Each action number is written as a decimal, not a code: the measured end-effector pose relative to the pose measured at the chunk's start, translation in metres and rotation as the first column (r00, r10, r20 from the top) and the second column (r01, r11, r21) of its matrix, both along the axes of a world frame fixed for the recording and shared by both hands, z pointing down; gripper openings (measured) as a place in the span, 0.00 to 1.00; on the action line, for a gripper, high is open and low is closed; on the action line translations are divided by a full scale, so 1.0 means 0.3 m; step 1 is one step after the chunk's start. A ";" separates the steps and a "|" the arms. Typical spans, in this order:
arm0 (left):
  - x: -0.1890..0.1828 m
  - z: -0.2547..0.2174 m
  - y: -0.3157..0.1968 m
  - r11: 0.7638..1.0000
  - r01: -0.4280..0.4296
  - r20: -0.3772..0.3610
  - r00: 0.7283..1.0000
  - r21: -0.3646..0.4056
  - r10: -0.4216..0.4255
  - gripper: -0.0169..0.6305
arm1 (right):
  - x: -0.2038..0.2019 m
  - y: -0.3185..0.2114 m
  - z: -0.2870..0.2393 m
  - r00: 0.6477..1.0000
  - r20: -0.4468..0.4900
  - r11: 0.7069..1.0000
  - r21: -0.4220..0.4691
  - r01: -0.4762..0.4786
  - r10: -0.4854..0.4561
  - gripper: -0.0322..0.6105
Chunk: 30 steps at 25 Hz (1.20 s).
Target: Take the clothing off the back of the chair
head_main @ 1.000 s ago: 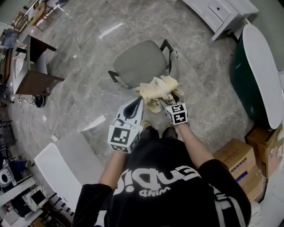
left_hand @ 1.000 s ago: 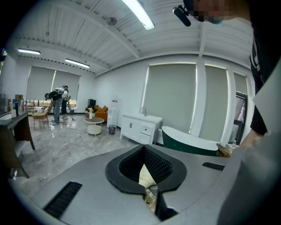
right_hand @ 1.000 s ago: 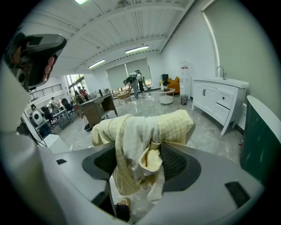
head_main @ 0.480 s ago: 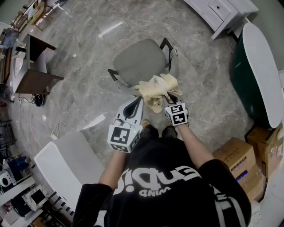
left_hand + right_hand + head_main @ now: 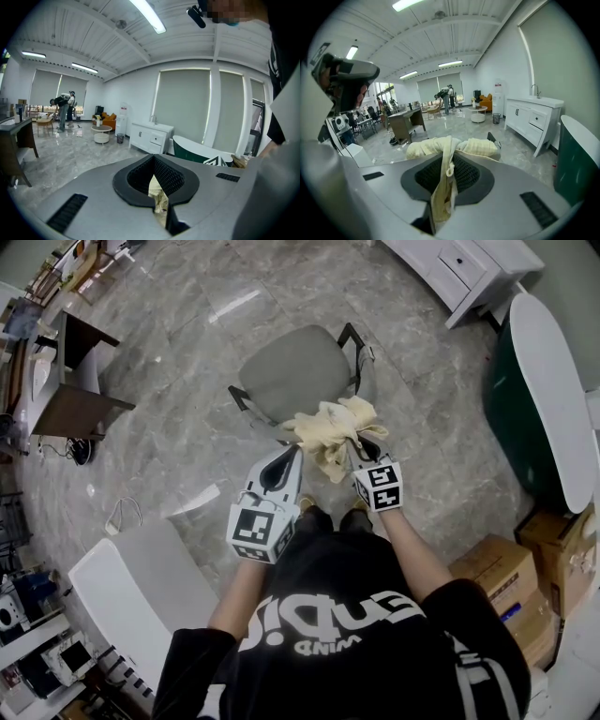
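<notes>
Right gripper [image 5: 364, 452] fingers closing on the clothing [image 5: 330, 426] — cloth pinched between them; left gripper [image 5: 292, 453] fingers clenched on its edge, over the chair [image 5: 291, 371].

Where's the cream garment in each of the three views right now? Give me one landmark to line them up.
Head view: cream garment bunched on the back of the chair, centre.
Left gripper view: a sliver low at centre, in the slit between the jaws.
Right gripper view: across the middle, with a fold hanging between the closing jaws.
Shared landmark: white cabinet.
</notes>
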<state>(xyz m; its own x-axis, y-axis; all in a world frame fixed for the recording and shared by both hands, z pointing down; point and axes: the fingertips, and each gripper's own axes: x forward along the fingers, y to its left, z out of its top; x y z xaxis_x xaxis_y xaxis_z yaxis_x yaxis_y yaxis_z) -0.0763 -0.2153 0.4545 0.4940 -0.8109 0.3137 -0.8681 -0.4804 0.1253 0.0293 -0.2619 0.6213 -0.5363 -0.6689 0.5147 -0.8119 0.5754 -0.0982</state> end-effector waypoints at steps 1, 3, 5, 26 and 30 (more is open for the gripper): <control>0.001 -0.002 0.001 1.000 0.001 -0.003 1.000 0.001 -0.001 0.05 | 0.001 -0.006 -0.036 1.000 0.014 1.000 0.022 -0.002 0.001 0.15; 0.006 -0.006 0.004 1.000 0.002 -0.007 1.000 0.004 -0.002 0.05 | 0.003 -0.019 -0.114 0.999 0.037 0.998 0.071 -0.003 0.000 0.15; 0.011 -0.006 0.013 1.000 -0.003 -0.009 1.000 0.010 0.003 0.05 | 0.007 -0.029 -0.197 0.998 0.057 0.993 0.120 -0.004 -0.003 0.15; 0.048 -0.092 0.032 0.996 0.012 -0.073 0.997 0.094 -0.005 0.05 | 0.132 -0.041 -1.018 0.983 0.182 0.859 0.508 -0.062 -0.037 0.15; 0.061 -0.108 0.029 0.995 0.001 -0.077 0.997 0.104 0.007 0.05 | 0.168 -0.008 -1.066 0.982 0.184 0.851 0.521 -0.062 -0.042 0.15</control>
<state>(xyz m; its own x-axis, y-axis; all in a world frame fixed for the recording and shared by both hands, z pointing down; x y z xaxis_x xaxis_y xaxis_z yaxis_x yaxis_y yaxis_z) -0.0580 -0.2067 0.4222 0.5159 -0.8355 0.1894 -0.8563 -0.4968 0.1410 0.0796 -0.2644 0.3014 -0.5774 -0.8163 -0.0182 -0.8152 0.5751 0.0681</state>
